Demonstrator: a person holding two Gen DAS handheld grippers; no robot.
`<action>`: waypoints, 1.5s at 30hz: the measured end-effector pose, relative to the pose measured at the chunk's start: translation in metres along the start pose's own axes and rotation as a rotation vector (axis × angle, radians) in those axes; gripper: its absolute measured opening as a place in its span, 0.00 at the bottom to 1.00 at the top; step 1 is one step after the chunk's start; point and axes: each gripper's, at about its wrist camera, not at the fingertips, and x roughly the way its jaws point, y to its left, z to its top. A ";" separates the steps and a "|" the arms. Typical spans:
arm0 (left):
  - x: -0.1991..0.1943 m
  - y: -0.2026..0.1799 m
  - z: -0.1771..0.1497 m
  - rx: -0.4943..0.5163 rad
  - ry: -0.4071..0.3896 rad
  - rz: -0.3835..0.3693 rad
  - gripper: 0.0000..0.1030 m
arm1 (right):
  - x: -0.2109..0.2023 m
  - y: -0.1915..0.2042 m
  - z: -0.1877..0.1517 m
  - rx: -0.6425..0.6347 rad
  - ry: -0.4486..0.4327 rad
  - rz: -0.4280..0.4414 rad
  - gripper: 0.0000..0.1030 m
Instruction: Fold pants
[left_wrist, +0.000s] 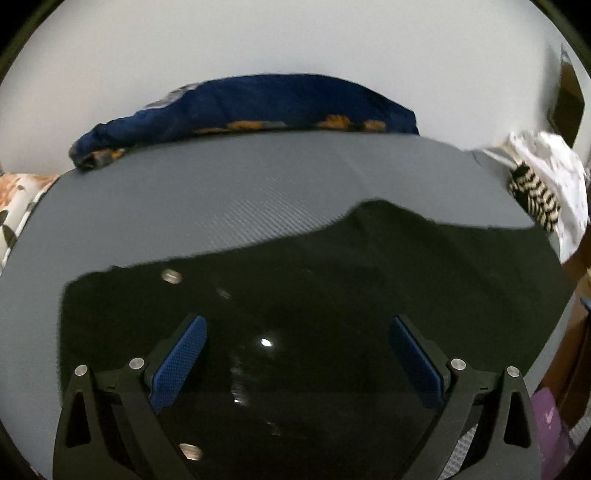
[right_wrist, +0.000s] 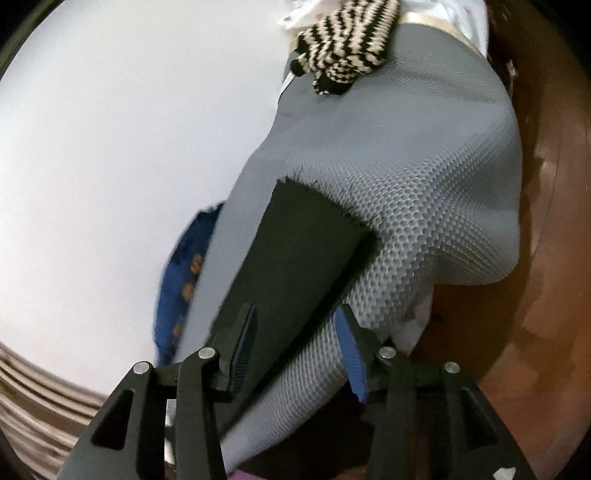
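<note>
Black pants (left_wrist: 332, 280) lie spread on a grey textured mat (left_wrist: 207, 192). My left gripper (left_wrist: 295, 325) is open just above the pants, its blue pads (left_wrist: 181, 362) wide apart and holding nothing. In the right wrist view a pant leg (right_wrist: 295, 251) runs away from me along the grey mat (right_wrist: 406, 177). My right gripper (right_wrist: 297, 314) is open, its fingers either side of the leg's near part, with the right blue pad (right_wrist: 351, 354) over the mat's edge. I cannot tell if the pads touch the cloth.
A dark blue and orange cloth (left_wrist: 251, 107) lies along the mat's far edge by a white wall. A black-and-cream striped knit (right_wrist: 343, 44) and white cloth (left_wrist: 550, 162) sit at the mat's far right corner. Brown floor (right_wrist: 546, 295) lies beyond the right edge.
</note>
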 end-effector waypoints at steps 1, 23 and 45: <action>0.003 -0.004 -0.001 0.006 0.004 0.005 0.96 | 0.002 -0.007 0.004 0.015 -0.006 0.012 0.42; 0.024 -0.027 -0.025 0.100 0.015 0.100 1.00 | 0.061 -0.003 0.029 -0.113 0.032 -0.090 0.06; -0.011 0.009 -0.018 -0.130 -0.007 -0.087 1.00 | 0.033 0.080 0.030 -0.217 -0.059 -0.125 0.04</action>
